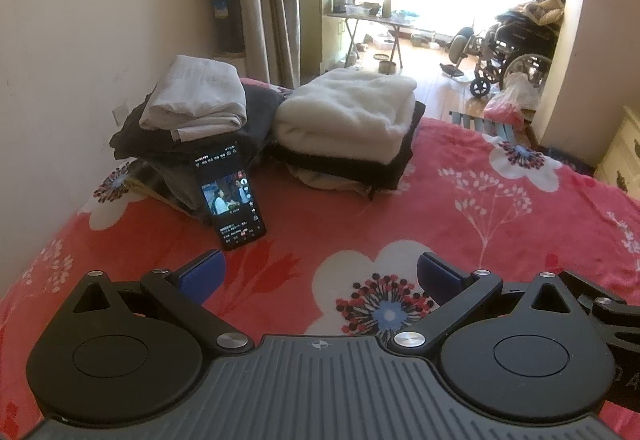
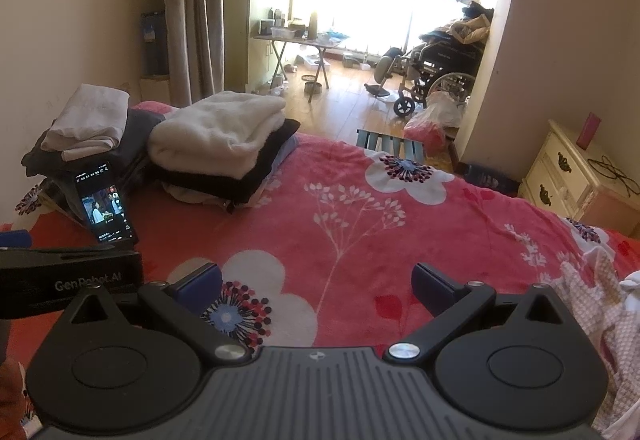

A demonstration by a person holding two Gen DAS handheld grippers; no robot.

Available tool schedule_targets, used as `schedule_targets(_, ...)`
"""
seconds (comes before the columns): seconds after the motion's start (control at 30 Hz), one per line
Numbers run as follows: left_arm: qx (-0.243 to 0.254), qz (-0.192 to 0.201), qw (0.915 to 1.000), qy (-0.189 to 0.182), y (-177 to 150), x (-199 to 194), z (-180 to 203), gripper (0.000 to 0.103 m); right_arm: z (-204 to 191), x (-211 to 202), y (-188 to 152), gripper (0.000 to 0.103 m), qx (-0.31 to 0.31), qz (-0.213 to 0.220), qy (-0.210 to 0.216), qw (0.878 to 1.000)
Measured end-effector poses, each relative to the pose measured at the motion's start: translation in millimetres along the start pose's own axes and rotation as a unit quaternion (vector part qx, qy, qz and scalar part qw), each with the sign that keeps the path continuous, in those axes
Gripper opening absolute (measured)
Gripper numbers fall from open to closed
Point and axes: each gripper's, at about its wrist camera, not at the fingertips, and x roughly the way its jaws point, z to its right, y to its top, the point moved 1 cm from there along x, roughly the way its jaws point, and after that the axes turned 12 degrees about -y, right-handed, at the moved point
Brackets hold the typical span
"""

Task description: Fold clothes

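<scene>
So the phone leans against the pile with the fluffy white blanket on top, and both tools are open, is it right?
Not quite. In the left wrist view the phone leans against the other pile, the dark clothes with a light folded cloth on top. Both the left tool and the right tool are open.

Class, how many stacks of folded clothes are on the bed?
2: left stack by the wall behind the phone; right stack beside it. Unfolded clothes lie apart.

Both wrist cameras are looking low and forward across the red floral blanket-covered bed (image 1: 460, 208) toward the bright window, side by side. Both are sharing the folded white fleece stack (image 1: 344, 116) (image 2: 216, 132) and propped black phone (image 1: 232, 196) (image 2: 106, 204), the right view sitting further right.
</scene>
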Motion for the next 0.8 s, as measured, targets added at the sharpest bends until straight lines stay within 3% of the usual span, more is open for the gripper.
schedule_targets(0.8,0.003,-0.007,0.9998,0.018,0.2,3.6,-2.7,0.103,5.6,8.5,-5.5,0.103,0.029,-0.022,-0.006,0.999)
